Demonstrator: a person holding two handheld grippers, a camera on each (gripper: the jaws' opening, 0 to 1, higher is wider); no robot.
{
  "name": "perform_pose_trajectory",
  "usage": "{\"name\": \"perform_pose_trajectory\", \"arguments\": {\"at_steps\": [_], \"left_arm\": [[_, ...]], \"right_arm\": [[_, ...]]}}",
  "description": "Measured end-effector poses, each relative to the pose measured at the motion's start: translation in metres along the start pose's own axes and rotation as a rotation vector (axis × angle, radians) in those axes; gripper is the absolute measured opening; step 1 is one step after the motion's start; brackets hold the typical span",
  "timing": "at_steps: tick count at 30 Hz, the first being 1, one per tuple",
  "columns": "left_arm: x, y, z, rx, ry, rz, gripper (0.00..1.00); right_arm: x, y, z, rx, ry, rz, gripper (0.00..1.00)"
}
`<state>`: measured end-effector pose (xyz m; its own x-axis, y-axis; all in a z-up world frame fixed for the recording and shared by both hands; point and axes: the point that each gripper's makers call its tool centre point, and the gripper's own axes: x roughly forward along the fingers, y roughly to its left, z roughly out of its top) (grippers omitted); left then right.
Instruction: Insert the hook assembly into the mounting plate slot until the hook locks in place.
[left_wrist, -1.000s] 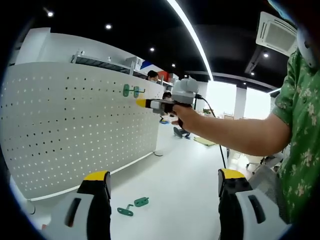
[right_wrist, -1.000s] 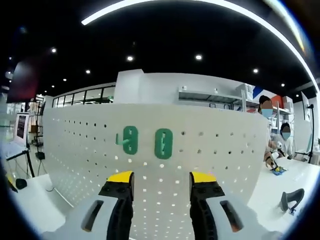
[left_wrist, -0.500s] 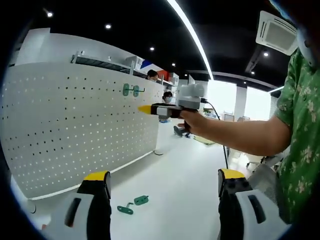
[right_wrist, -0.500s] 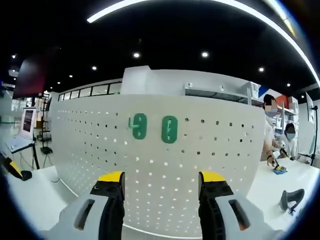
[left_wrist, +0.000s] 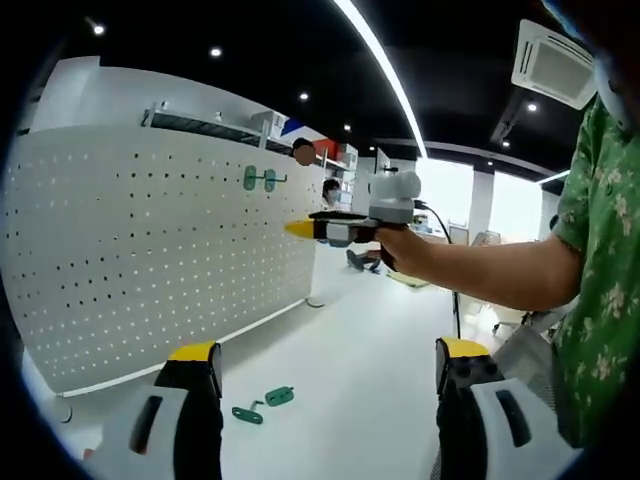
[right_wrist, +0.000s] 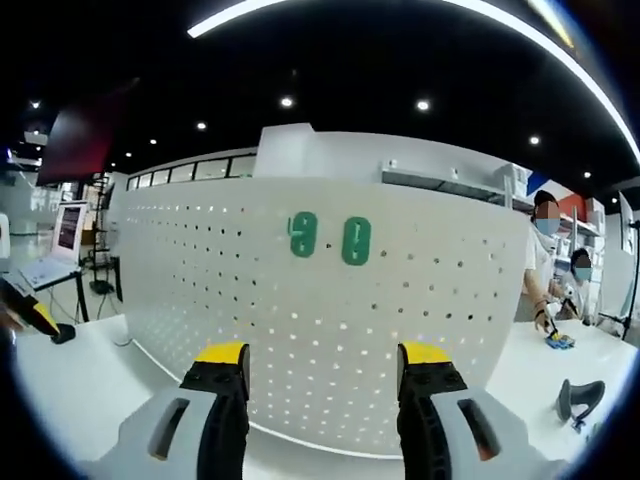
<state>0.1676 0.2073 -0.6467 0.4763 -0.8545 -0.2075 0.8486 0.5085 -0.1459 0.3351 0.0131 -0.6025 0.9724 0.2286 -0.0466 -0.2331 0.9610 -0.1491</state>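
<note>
L gripper (left_wrist: 325, 368) & R gripper (right_wrist: 324, 368): jaws apart, empty; R arm (left_wrist: 470, 270) outstretched

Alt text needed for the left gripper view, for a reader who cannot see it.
The right gripper, held in a person's hand, points at a white pegboard carrying two green hooks. Another green hook assembly lies on the white table between the left gripper's open jaws.

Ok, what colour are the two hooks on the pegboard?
Green hooks on the white pegboard; clearest in the right gripper view.
</note>
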Motion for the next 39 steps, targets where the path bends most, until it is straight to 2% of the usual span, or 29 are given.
{"name": "perform_pose_trajectory", "arguments": {"at_steps": [6,20,33,39], "left_arm": [[-0.003,-0.003,0.001,0.003,-0.004,0.003,0.90],[-0.008,-0.008,-0.003,0.006,-0.002,0.011,0.90],[-0.013,-0.013,-0.006,0.010,0.002,0.014,0.89],[-0.015,-0.015,-0.007,0.014,0.007,0.016,0.89]], "right_arm": [[-0.009,0.009,-0.013,-0.006,0.027,0.029,0.61],[-0.033,0.034,-0.029,-0.020,0.063,0.079,0.60],[-0.057,0.073,-0.079,-0.064,0.178,0.188,0.59],[-0.063,0.085,-0.095,-0.051,0.219,0.227,0.57]]}}
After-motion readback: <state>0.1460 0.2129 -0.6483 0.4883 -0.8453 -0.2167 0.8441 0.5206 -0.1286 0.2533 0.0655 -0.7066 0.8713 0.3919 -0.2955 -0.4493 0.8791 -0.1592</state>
